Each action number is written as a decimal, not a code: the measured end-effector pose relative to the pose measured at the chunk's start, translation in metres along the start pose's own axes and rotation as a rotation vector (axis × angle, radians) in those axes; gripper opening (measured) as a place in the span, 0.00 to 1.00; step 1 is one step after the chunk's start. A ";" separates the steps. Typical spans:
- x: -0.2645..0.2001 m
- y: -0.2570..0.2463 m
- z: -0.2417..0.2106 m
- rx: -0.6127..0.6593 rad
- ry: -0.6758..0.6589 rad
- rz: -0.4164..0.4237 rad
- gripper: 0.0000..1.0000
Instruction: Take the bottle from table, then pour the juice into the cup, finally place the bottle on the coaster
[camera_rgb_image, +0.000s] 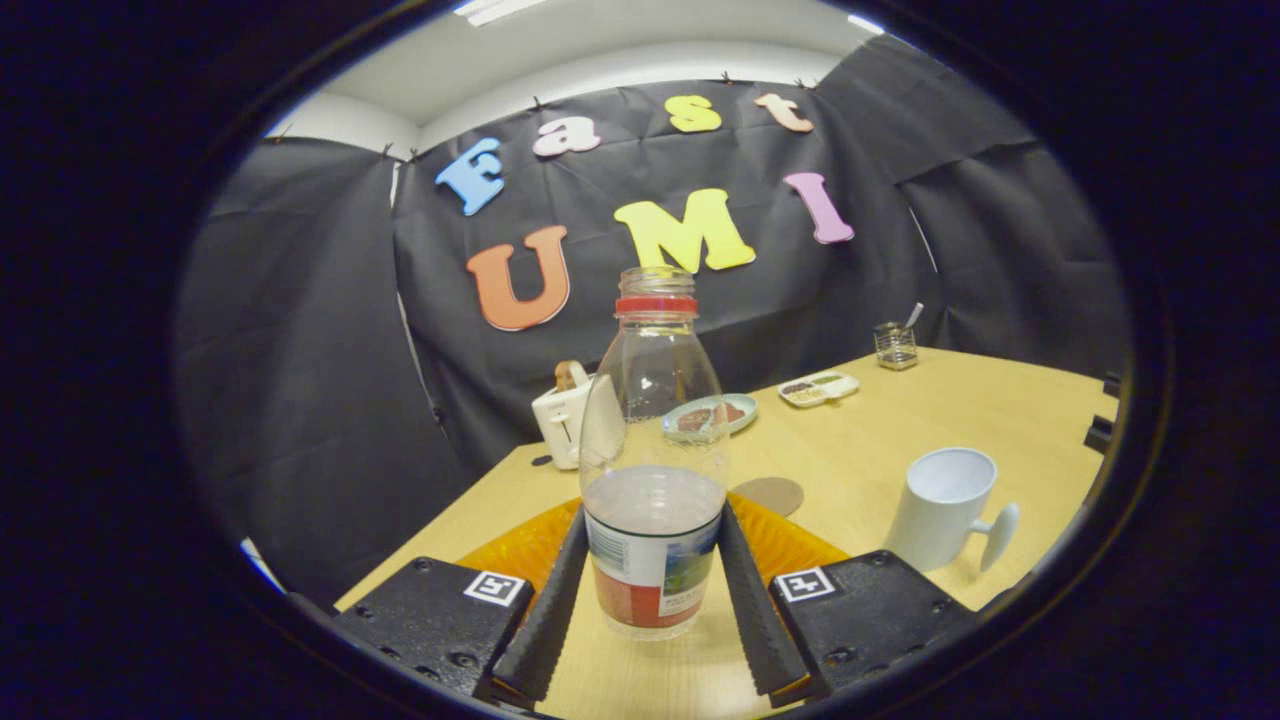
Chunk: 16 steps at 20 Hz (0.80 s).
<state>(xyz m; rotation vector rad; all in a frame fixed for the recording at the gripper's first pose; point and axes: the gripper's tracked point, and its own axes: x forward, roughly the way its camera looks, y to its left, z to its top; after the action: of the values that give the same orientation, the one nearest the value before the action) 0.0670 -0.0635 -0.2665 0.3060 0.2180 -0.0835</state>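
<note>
The tongs (652, 575) flank the bottle (653, 470), both fingers (545, 605) hard against its labelled lower body, so this looks like a firm grasp. The bottle stands upright, uncapped, juice partway up. Whether it rests on the worktop (900, 440) or hangs just clear is hard to tell. The cup (945, 520) waits off to the right, the coaster (768, 495) just behind the bottle. The risk: that smooth wall could slide between the fingers during the tilt, or a hurried tip could splash past the cup's rim.
</note>
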 end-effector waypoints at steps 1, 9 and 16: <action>-0.001 0.002 0.002 0.028 0.003 0.012 0.76; 0.000 -0.004 0.011 0.364 0.024 0.063 0.76; 0.001 -0.004 0.021 0.703 -0.008 0.121 0.75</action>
<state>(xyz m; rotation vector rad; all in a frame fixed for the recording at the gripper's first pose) 0.0718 -0.0743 -0.2482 1.0171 0.1555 -0.0387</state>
